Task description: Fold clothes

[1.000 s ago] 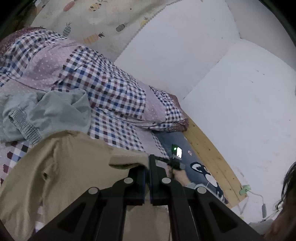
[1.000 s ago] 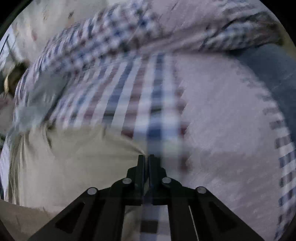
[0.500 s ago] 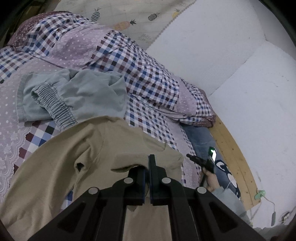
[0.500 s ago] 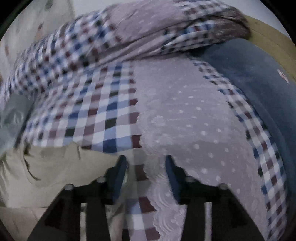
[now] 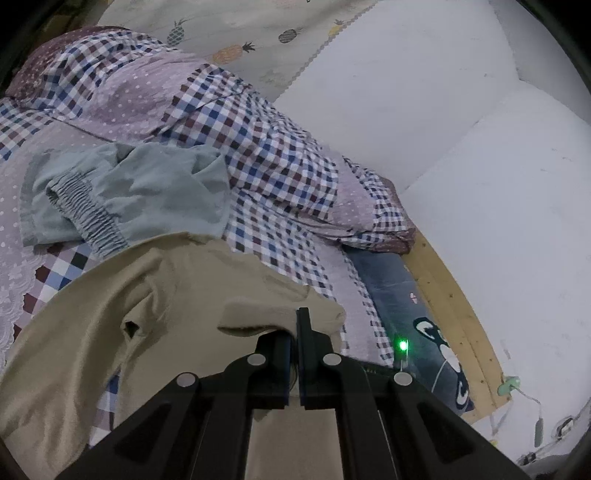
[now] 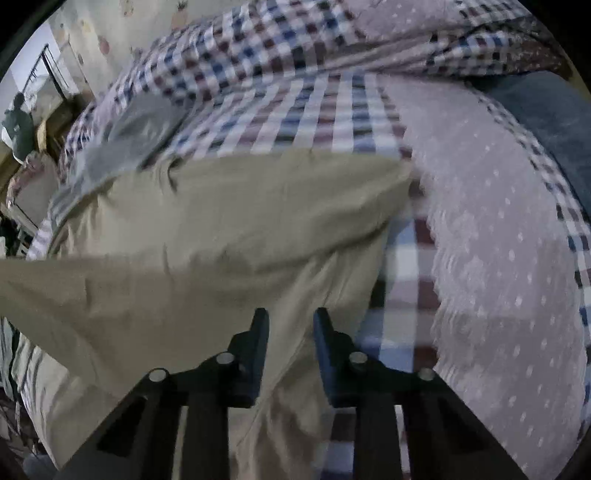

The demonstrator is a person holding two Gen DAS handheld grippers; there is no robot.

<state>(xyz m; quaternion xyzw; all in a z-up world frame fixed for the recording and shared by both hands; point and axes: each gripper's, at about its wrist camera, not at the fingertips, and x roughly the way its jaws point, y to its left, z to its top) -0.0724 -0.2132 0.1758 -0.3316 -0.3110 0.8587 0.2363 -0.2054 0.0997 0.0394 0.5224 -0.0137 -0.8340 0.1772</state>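
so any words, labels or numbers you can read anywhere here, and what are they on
None: no view shows readable text.
The pale sheet on the wall bears pineapple pictures, no words.
The dark blue fabric at the bed's edge bears a cartoon print and a small round mark, too small to read.
The beige garment and the grey-green garment show no label.

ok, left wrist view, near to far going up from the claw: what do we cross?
left claw, shut on a fold of the beige garment → grey-green shorts → bunched checked quilt → pineapple-print sheet.
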